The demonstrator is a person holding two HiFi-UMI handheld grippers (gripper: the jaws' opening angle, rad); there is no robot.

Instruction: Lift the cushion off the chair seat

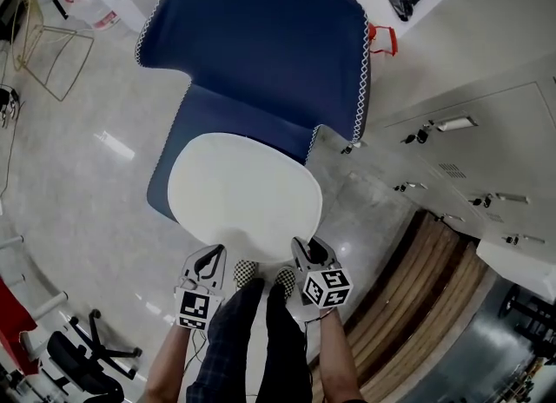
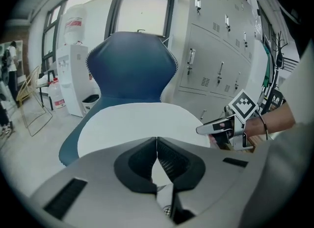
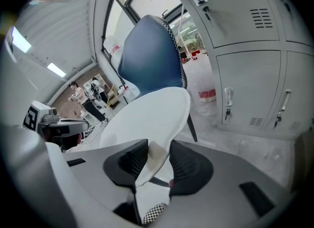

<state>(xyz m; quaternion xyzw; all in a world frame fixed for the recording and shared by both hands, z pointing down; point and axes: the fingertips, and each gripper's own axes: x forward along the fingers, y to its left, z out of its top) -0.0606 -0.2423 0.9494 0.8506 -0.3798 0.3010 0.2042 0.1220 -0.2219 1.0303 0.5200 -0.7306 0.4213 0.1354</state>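
While the white cushion (image 1: 243, 188) lies flat on the seat of the blue chair (image 1: 261, 45), both grippers stand at its front edge. Taken from the cushion's centre in the head view, the chair back is at 12 o'clock, the left gripper (image 2: 157, 138) at 7 o'clock and the right gripper (image 3: 158, 148) at 5 o'clock.

Left gripper: the jaws are pressed together at the tips and clamp nothing. The tips sit at the cushion rim, but contact cannot be confirmed.

Right gripper: it is rolled onto its side and its jaws pinch the cushion's edge. The edge fills the gap between both pads and creases slightly there.

Grey lockers (image 1: 469, 158) stand at 3 o'clock. The person's checkered shoes (image 1: 246, 273) are at 6 o'clock, between the grippers.
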